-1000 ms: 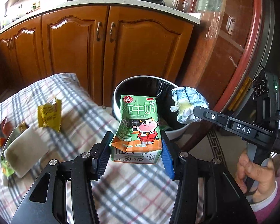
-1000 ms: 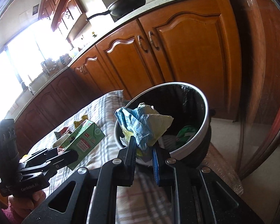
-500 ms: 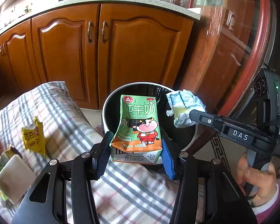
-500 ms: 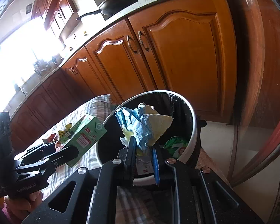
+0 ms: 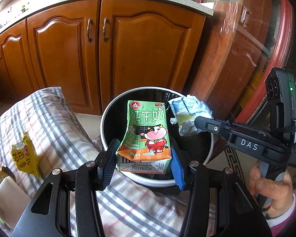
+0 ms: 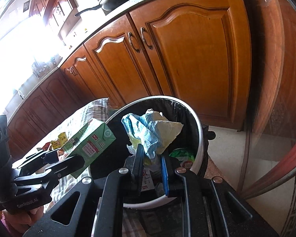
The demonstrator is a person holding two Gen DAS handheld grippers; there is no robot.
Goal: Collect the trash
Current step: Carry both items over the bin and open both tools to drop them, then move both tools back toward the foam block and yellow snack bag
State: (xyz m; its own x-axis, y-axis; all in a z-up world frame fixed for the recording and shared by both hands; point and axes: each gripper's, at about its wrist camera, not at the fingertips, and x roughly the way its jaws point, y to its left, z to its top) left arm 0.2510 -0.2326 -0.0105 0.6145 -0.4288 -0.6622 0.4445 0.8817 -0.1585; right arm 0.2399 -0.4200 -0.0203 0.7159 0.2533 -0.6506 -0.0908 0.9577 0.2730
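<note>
My left gripper (image 5: pixel 143 158) is shut on a green milk carton (image 5: pixel 146 136) and holds it over the near rim of a round white trash bin (image 5: pixel 108 110) lined with a black bag. My right gripper (image 6: pixel 152 158) is shut on a crumpled blue and white wrapper (image 6: pixel 148 130), held over the bin's (image 6: pixel 199 138) opening. The right gripper and wrapper (image 5: pixel 189 114) also show at the right of the left wrist view. The carton (image 6: pixel 88 140) and left gripper show at the left of the right wrist view. Some trash (image 6: pixel 181 154) lies inside the bin.
A plaid cloth (image 5: pixel 55 122) covers the table beside the bin. On it lie a yellow wrapper (image 5: pixel 25 158) and a white packet (image 5: pixel 7 199) at the left. Wooden cabinets (image 5: pixel 128 49) stand behind the bin, and a red-brown curved panel (image 5: pixel 246 59) at the right.
Both grippers have moved forward over the bin with their loads. The bin now fills more of both views and the table trash has slid left.
</note>
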